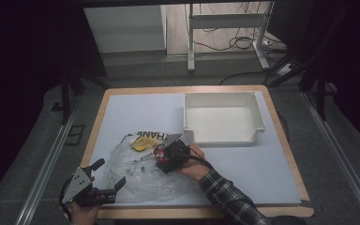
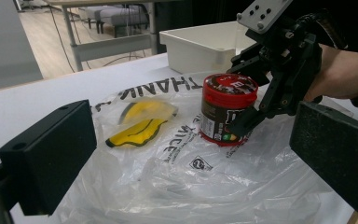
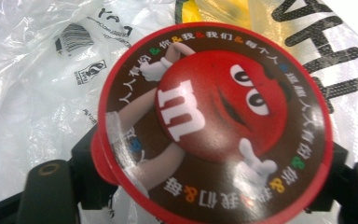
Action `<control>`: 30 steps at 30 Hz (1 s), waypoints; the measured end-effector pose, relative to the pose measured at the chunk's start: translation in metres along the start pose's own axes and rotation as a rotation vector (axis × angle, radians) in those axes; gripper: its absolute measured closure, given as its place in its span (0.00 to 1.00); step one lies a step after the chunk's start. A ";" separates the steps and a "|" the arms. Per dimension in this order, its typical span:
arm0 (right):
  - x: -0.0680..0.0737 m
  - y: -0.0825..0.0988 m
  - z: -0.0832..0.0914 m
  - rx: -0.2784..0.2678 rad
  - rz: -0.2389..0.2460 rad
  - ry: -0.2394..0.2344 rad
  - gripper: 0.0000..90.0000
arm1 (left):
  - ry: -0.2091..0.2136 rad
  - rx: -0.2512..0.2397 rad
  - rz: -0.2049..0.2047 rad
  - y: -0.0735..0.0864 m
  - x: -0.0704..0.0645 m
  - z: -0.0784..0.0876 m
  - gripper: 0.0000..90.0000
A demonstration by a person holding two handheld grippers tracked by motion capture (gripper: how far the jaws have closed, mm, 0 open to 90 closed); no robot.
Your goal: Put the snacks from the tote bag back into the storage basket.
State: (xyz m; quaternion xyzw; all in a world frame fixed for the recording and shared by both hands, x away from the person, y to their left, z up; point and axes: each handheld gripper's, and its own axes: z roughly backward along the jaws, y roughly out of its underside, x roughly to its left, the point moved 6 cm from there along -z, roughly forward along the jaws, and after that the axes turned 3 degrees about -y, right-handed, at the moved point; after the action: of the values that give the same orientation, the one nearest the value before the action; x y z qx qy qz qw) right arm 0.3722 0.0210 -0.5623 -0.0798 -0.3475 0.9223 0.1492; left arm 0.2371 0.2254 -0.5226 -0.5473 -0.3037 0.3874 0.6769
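A small candy tub (image 1: 158, 153) (image 2: 226, 109) with a red lid stands upright on a crumpled clear plastic bag (image 1: 136, 180) (image 2: 168, 186). My right gripper (image 1: 161, 156) (image 2: 244, 95) (image 3: 209, 198) reaches in from the right and is shut on the tub, one jaw on each side of its body. The lid's red cartoon face (image 3: 214, 121) sits just above those jaws. My left gripper (image 1: 110, 173) (image 2: 193, 158) stands open at the bag's front left edge, pointing at the tub, with nothing between its fingers. A yellow item (image 1: 140, 143) (image 2: 140, 123) lies inside the bag, left of the tub.
A white rectangular bin (image 1: 220, 96) (image 2: 200, 46) sits open at the back right of the pale blue table mat (image 1: 136, 110), close behind the right gripper. The table's wooden front edge (image 1: 192, 212) runs just below the bag.
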 end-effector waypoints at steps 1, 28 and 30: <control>0.000 0.000 0.000 0.001 0.000 0.001 0.27 | 0.000 0.000 0.000 0.000 0.000 0.000 0.00; 0.004 -0.004 0.010 -0.025 -0.013 -0.019 0.29 | -0.002 -0.005 0.000 -0.001 0.000 0.001 0.00; 0.005 -0.005 0.012 -0.026 -0.009 -0.019 0.29 | 0.001 -0.005 0.000 -0.001 0.000 0.001 0.00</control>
State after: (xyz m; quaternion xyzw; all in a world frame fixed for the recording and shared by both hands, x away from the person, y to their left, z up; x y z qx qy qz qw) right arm 0.3658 0.0184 -0.5505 -0.0714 -0.3614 0.9177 0.1491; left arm 0.2369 0.2258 -0.5220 -0.5492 -0.3046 0.3862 0.6756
